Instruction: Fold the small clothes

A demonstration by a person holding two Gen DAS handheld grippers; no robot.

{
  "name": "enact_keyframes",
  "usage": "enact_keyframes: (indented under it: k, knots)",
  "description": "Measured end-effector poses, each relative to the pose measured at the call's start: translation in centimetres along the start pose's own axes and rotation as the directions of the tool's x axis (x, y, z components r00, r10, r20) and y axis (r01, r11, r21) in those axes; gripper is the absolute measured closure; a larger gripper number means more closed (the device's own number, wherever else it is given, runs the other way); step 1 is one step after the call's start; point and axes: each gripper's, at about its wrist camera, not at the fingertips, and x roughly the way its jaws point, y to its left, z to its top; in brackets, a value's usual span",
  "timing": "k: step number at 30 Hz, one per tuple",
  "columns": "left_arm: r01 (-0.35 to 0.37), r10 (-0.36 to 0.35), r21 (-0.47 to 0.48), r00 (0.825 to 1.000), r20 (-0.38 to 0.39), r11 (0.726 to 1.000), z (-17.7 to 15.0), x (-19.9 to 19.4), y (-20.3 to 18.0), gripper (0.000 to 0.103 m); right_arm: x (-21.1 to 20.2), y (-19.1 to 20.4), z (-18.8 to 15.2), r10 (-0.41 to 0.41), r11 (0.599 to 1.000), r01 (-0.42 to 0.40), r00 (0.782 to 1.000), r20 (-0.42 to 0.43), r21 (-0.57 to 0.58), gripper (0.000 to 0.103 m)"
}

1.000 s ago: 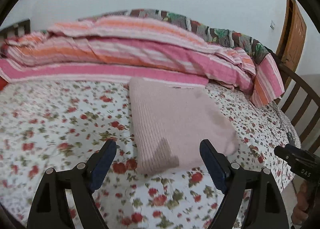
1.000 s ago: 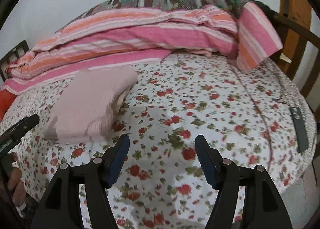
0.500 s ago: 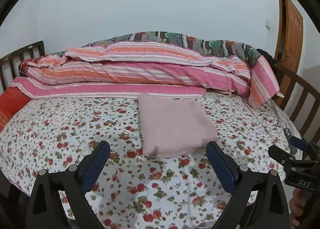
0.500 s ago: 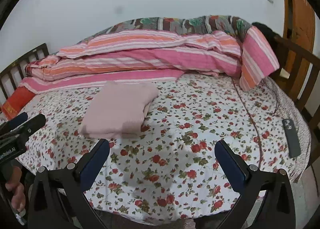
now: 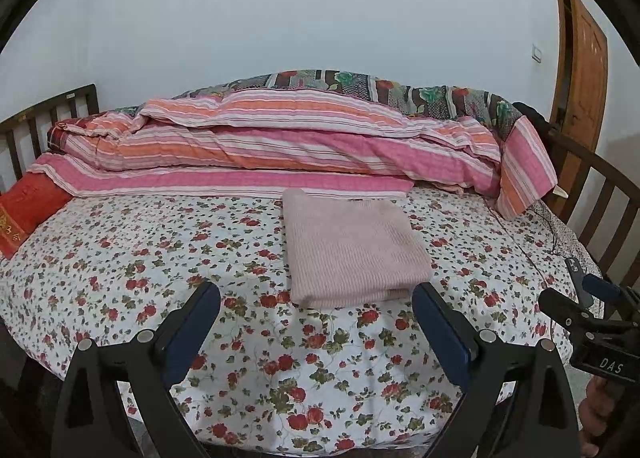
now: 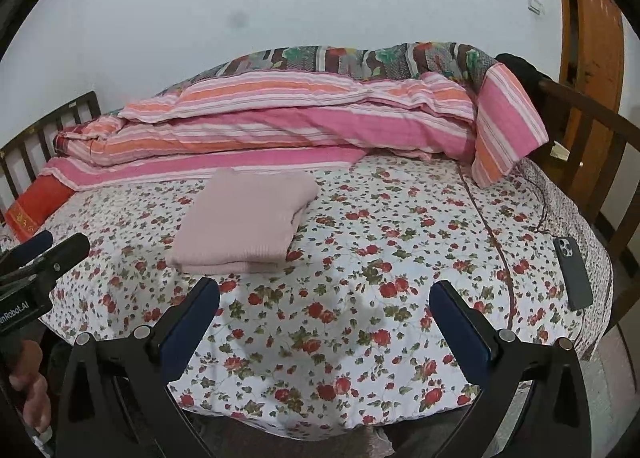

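A pale pink knit garment (image 5: 348, 246) lies folded into a neat rectangle on the floral bedsheet (image 5: 140, 258), near the striped quilt. It also shows in the right wrist view (image 6: 244, 218), left of centre. My left gripper (image 5: 316, 322) is open and empty, held back from the bed's front edge, in front of the garment. My right gripper (image 6: 324, 322) is open and empty, over the bed's front edge, to the right of the garment. Each gripper shows at the edge of the other's view.
A rolled pink and orange striped quilt (image 5: 280, 146) lies along the back of the bed. A red pillow (image 5: 24, 210) sits at the left end. A dark phone (image 6: 572, 274) lies at the right edge. Wooden bed rails (image 5: 608, 210) and a door (image 5: 580, 70) are on the right.
Both grippers have pulled back and away from the bed; the folded garment now looks smaller and farther off. The garment has not moved.
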Motion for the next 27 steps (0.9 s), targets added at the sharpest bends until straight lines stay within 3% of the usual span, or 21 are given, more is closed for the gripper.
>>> enact_keyframes:
  k: [27]
  knots:
    - [-0.012, 0.012, 0.007, 1.0, 0.002, 1.0, -0.12, -0.15, -0.01, 0.006, -0.29, 0.48, -0.14, -0.01, 1.0, 0.01, 1.0, 0.008, 0.006, 0.0]
